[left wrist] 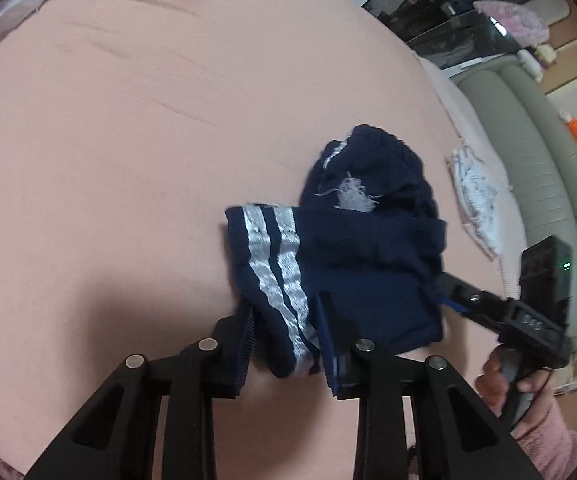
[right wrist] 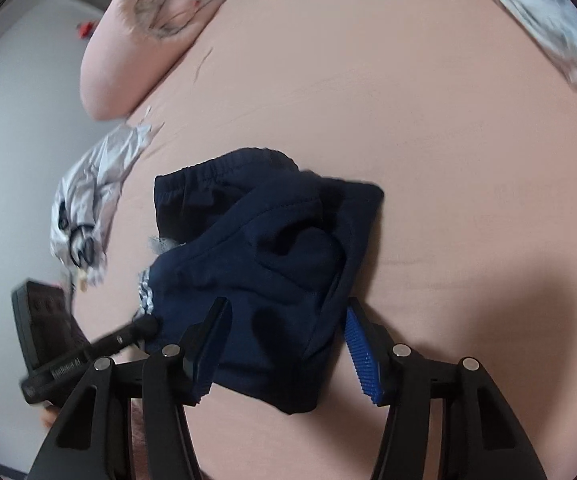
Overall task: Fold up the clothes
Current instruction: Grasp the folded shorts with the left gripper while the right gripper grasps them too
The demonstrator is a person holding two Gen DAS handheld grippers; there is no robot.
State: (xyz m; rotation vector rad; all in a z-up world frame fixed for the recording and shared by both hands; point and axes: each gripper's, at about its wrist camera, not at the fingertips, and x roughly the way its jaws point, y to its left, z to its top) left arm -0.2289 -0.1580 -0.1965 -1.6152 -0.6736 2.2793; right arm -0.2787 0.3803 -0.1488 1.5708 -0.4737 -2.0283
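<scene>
Navy shorts [left wrist: 352, 264] on bed; left gripper [left wrist: 284, 320] pinching striped hem, right gripper [right wrist: 288, 332] apparently unclamped, straddling.

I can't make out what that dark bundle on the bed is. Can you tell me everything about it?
It looks like a pair of navy shorts: soft knit fabric, two silvery stripes down one side, a gathered elastic waistband and a frayed white patch. They lie crumpled and half folded on the pink bedsheet. The left gripper straddles the striped edge; the right gripper straddles another edge, one pad clear of the cloth.
</scene>
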